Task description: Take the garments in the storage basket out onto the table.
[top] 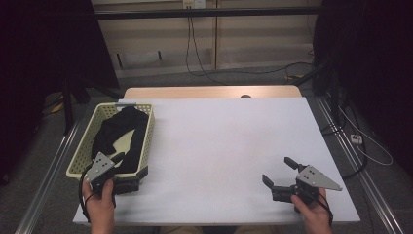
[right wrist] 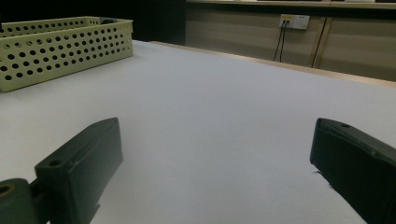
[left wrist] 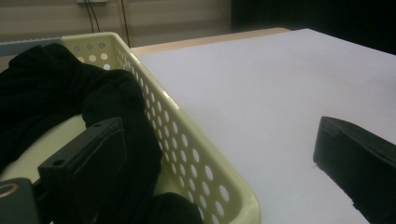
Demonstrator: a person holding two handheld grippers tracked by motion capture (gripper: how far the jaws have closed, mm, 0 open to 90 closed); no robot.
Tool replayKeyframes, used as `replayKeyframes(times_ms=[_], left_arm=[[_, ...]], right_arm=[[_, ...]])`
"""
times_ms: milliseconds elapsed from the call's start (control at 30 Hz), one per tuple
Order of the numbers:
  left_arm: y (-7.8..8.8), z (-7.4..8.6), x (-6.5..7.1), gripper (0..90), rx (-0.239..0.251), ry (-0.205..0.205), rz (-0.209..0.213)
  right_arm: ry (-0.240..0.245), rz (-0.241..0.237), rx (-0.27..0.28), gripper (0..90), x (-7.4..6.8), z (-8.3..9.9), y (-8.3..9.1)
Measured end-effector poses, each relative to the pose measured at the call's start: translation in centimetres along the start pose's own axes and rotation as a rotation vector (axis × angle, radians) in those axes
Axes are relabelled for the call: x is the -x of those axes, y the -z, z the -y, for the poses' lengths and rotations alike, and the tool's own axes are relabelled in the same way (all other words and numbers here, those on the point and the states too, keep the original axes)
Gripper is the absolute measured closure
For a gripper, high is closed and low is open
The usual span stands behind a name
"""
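Note:
A pale yellow perforated basket (top: 82, 142) stands at the table's left edge with a black cloth (top: 119, 127) heaped inside. My left gripper (top: 130, 165) is at the basket's near end, open. In the left gripper view it (left wrist: 217, 126) straddles the basket's side wall (left wrist: 154, 93): one jaw hangs inside over the black cloth (left wrist: 56, 88), the other outside above the table. Nothing is pinched between its pads. My right gripper (top: 276, 169) rests low at the table's near right, open, with bare white surface between its jaws (right wrist: 217, 123).
A white board (top: 224, 146) covers the table, with a strip of wood (top: 209, 92) showing at the far edge. From the right gripper the basket (right wrist: 60, 46) stands far off at upper left. Cables (top: 360, 141) and metal rails (top: 48, 170) run along both sides of the table.

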State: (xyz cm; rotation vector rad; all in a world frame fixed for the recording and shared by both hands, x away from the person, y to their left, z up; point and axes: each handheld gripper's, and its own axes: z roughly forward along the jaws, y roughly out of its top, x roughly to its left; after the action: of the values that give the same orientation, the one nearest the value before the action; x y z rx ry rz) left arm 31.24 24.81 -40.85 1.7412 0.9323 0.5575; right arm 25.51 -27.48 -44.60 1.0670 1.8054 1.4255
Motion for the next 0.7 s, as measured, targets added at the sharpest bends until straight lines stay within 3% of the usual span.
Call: replayKeyframes(times_ms=[233, 433, 567, 700], left_arm=[[-0.1, -0.4, 0.3, 2.6, -0.009, 0.0, 0.014], [-0.1, -1.2, 0.3, 2.7, -0.017, 0.032, 0.043], [0.2, -3.1, -0.6, 2.8, -0.006, 0.069, 0.036], [-0.1, -5.7, -1.9, 2.9, -0.056, 0.047, 0.002]], right_arm=[[-0.001, 0.0, 0.004, 2.3, 0.0, 0.0, 0.0], [-0.005, 0.01, 0.006, 2.3, 0.2, 0.0, 0.1], [-0.016, 0.02, 0.005, 2.3, 0.3, 0.2, 0.1], [-0.003, 0.02, 0.016, 2.4, 0.2, 0.0, 0.3]])
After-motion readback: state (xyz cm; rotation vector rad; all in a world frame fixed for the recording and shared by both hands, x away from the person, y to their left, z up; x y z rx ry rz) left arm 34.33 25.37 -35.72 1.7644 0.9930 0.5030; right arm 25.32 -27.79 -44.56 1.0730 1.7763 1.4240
